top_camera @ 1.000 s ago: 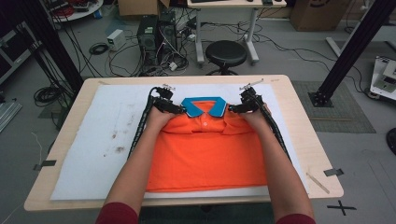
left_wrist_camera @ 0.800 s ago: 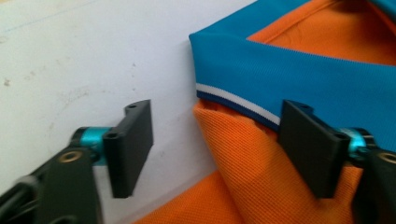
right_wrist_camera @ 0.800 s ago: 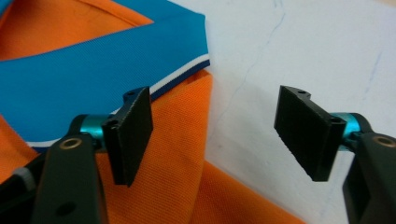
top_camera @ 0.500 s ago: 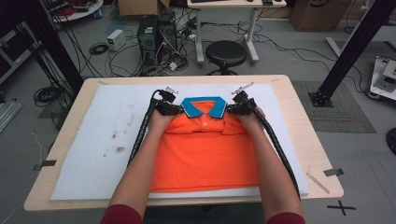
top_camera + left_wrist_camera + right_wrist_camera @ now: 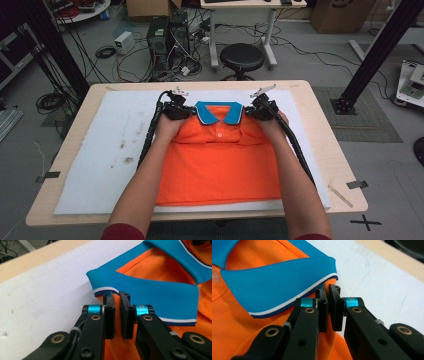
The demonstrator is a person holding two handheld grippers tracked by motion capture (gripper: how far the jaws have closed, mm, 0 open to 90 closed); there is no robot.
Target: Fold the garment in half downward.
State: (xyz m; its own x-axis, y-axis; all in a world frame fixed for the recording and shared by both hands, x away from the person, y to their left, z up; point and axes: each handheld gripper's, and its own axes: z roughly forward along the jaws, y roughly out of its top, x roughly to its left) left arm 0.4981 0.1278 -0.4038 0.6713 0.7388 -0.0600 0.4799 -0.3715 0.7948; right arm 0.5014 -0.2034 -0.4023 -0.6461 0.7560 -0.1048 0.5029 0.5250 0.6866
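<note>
Two hand-held grippers pinching the shoulders of a folded orange polo shirt (image 5: pixel 220 160) on a padded table.

The shirt lies front up on the white mat (image 5: pixel 105 150) that covers the wooden table (image 5: pixel 325 130), its blue collar (image 5: pixel 219 112) toward the far edge and its hem toward the person. The left gripper (image 5: pixel 186 113) sits just beside the collar's left end; in the left gripper view its jaws are drawn close together on a raised fold of orange cloth, directly under the collar's white-striped edge (image 5: pixel 105 289). The right gripper (image 5: pixel 254 112) mirrors it at the collar's right end, where the right gripper view shows the jaws pinching an orange fold below the collar corner (image 5: pixel 332 267). A black stool (image 5: pixel 242 56) stands beyond the table.
</note>
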